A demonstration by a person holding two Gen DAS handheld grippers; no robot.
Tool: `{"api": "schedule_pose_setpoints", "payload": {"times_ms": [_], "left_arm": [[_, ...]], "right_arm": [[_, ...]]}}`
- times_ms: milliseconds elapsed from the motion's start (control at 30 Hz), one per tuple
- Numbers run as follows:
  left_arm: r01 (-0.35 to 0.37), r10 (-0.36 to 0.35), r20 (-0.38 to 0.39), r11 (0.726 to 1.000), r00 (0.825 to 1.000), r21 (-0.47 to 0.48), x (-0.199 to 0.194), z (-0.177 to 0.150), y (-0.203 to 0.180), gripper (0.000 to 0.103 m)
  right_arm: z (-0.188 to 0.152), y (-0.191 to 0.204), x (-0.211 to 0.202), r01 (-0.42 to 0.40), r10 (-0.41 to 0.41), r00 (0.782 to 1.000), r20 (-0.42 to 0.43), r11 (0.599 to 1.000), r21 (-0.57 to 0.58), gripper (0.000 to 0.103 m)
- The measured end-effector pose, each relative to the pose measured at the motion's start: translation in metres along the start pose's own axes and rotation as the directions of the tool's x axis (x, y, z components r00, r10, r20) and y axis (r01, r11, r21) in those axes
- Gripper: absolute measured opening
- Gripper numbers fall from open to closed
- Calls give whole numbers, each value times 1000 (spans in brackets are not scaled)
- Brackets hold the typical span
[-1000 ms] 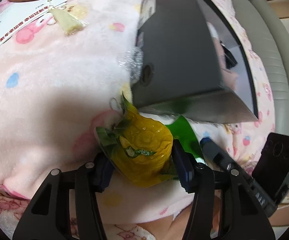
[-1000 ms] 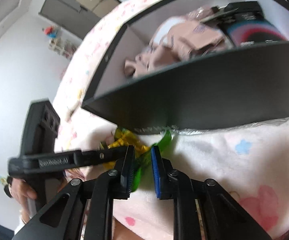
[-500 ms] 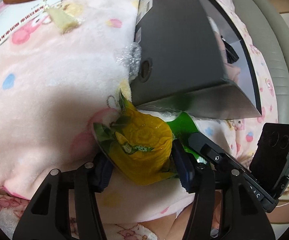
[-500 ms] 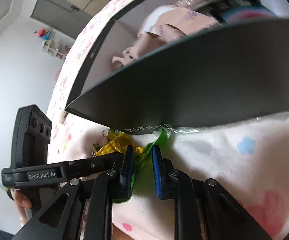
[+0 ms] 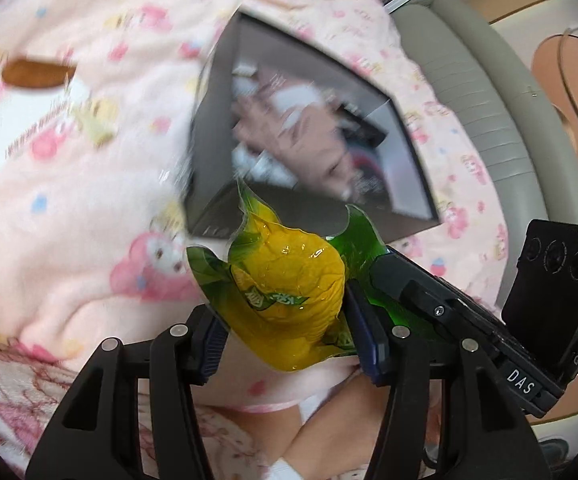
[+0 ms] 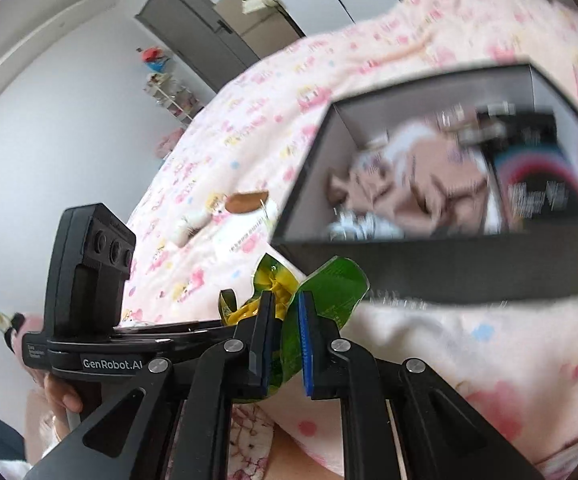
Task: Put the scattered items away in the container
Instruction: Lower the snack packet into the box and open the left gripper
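Landmark: the box (image 5: 213, 184), black and open-topped, sitting on the blanket (image 5: 69, 208).

1. Left gripper (image 5: 285, 336): nearest item in the left wrist view, on the near side of the box. Its jaws are pressing on both sides of the pouch (image 5: 289, 292), blue pads touching its yellow body.

2. Pouch: yellow with green printed edges, glossy and crumpled. It is hanging just in front of the box's near wall, and its top tip is overlapping that wall in the left wrist view. It is not inside the box.

3. Right gripper (image 6: 287, 340): also on the near side of the box, coming in from the pouch's right. Its jaws are nearly together, pinching the green edge flap of the pouch (image 6: 325, 292).

4. Box, in the right wrist view (image 6: 449, 268): its near wall is rising just behind the pouch. Blurred contents are lying inside: pinkish fabric (image 6: 417, 196) and a dark packet (image 6: 537, 188) toward the right end.

5. Comb (image 5: 35, 74): brown, lying well to the left of the box on a white card (image 5: 13, 128).

6. Blanket: pink with a cartoon print, spreading under and beyond the box on all sides.

7. Sofa (image 5: 477, 92): grey, running past the box's far right side.
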State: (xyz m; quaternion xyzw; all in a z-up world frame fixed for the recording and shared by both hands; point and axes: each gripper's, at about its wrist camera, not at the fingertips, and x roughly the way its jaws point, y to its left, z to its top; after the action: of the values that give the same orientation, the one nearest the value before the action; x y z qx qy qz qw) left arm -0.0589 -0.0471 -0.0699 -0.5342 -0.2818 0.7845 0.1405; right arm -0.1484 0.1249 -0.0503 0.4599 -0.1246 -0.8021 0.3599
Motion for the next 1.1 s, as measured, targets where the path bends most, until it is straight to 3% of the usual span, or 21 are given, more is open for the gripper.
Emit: {"api": "schedule_pose_setpoints", "payload": {"times_ms": [133, 300, 467, 633, 800, 967, 1033, 1100], "left_arm": [[30, -32, 30, 997, 999, 64, -16, 19, -22, 55], [49, -49, 9, 998, 999, 47, 22, 63, -53, 55], [38, -36, -27, 996, 999, 79, 60, 85, -78, 55], [-4, 13, -84, 994, 996, 109, 104, 94, -91, 55], [-29, 40, -126, 996, 991, 88, 129, 95, -87, 55], [-67, 79, -79, 987, 994, 145, 120, 92, -90, 56], [-70, 82, -72, 986, 994, 154, 117, 92, -90, 49], [-79, 91, -73, 984, 993, 157, 114, 93, -90, 49]], "right_arm": [[32, 5, -10, -1, 1, 1000, 0, 997, -82, 9], [68, -28, -17, 12, -12, 1000, -6, 992, -122, 9], [74, -85, -30, -34, 29, 996, 81, 997, 62, 9], [73, -114, -22, 92, -97, 995, 37, 987, 133, 10], [74, -122, -9, 238, -238, 971, -14, 962, 137, 11], [77, -121, -24, 217, -228, 971, 68, 965, 146, 11], [79, -120, -32, 217, -233, 967, 101, 965, 149, 11], [80, -124, -34, 229, -248, 963, 102, 959, 165, 11]]}}
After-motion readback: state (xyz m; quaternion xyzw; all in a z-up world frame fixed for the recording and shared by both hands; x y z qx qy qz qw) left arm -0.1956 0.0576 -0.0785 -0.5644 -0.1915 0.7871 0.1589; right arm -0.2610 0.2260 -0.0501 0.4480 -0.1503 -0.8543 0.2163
